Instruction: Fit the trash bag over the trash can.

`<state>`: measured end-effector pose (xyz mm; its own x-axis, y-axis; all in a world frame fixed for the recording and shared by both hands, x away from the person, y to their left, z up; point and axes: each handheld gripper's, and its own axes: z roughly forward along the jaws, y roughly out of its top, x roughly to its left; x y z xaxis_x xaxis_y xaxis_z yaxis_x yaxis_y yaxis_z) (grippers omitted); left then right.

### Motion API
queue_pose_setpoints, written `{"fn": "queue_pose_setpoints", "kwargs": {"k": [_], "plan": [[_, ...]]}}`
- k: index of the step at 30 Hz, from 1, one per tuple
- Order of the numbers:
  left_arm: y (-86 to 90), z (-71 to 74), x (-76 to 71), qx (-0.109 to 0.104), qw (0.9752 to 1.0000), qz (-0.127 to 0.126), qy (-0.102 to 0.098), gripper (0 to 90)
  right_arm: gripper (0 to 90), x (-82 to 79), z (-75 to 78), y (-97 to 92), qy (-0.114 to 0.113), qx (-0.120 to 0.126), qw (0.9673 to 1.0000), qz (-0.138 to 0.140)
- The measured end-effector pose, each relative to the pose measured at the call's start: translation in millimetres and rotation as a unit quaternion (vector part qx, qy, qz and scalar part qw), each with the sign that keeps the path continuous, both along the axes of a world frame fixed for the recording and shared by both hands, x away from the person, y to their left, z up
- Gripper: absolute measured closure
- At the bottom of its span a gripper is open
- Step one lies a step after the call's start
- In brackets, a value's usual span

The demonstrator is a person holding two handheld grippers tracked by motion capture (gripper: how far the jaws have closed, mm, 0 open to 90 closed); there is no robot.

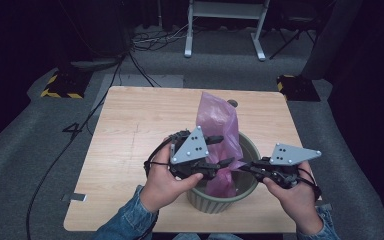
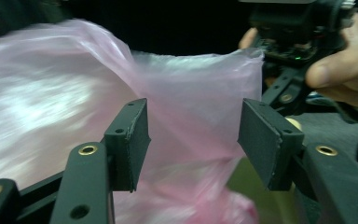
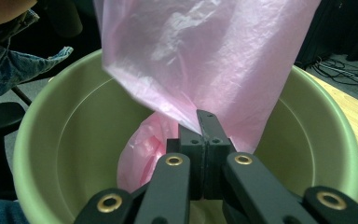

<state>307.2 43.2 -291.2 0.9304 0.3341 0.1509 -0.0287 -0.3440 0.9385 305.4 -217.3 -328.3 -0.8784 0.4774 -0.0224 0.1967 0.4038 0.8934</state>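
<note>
Over the green bin (image 1: 247, 192), near the table's (image 1: 130, 150) front edge on my side, I have a pink plastic bag (image 1: 219, 125) hanging with its lower part down inside the bin and its upper part standing well above the rim. My right gripper (image 1: 245, 166) sits at the bin's right rim with its jaws pressed together on an edge of the bag; in the right gripper view the pads meet with pink film pinched between them, directly above the bin's hollow. I judge that this grip is there to anchor one side of the bag's mouth so it does not slump into the bin.

My left gripper (image 1: 224, 150) is over the bin's left rim, and its jaws stand apart. In the left gripper view the bag (image 2: 186, 107) stretches across behind the two pads, and neither pad presses on it. I read this as lining up for a fresh hold on the film opposite the anchored edge, so that the mouth can be spread over the bin's rim. That film is thin and slack, so a shallow bite could slip off.
</note>
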Motion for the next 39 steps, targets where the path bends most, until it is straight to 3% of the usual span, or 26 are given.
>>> {"fn": "queue_pose_setpoints", "kwargs": {"k": [3,7,10,15,18,19,22,23,25,29,34,39], "plan": [[-8.0,-3.0,-1.6,0.012,0.9999,-0.012,0.001,45.1,89.9,-0.2,0.6,3.2,-0.002,-0.001,1.0,0.001],[-7.9,-4.5,-0.4,0.021,0.9996,-0.018,0.009,74.4,87.5,-2.2,0.8,4.7,-0.002,0.0,1.0,0.007],[-6.1,-5.6,1.4,0.029,0.9994,-0.016,0.011,86.9,80.3,-3.6,1.2,4.6,-0.006,0.002,0.9999,0.012],[-4.0,-8.4,2.4,0.034,0.9993,-0.008,0.014,90.0,50.5,-6.5,5.8,2.0,-0.021,0.006,0.9997,0.014],[-4.4,-9.6,3.9,0.029,0.9993,-0.015,0.018,90.0,44.3,-9.0,11.8,-0.4,-0.028,0.024,0.9992,0.017],[-4.9,-9.8,4.0,0.027,0.9991,-0.021,0.023,90.0,45.7,-9.4,14.5,-1.0,-0.032,0.03,0.9988,0.02],[-6.0,-10.3,3.1,0.021,0.9988,-0.033,0.03,90.0,67.6,-9.8,22.5,-3.3,-0.049,0.035,0.9976,0.036],[-5.7,-10.2,3.1,0.02,0.9989,-0.032,0.029,89.7,82.2,-9.5,24.5,-3.8,-0.05,0.033,0.9973,0.042],[-3.4,-10.0,3.6,0.021,0.9994,-0.018,0.019,89.8,89.7,-9.5,25.6,-4.4,-0.046,0.03,0.9972,0.05],[0.5,-9.6,2.9,0.022,0.9997,-0.005,0.011,90.0,90.0,-9.6,24.0,-4.8,-0.04,0.021,0.9981,0.042],[5.5,-8.6,2.1,0.017,0.9998,0.0,0.01,90.0,90.0,-10.0,24.0,-8.0,-0.041,0.027,0.9981,0.037],[22.6,-5.3,3.1,0.021,0.9993,0.032,0.0,90.0,90.0,-10.7,28.7,-18.4,-0.045,0.015,0.9987,0.016]]}}
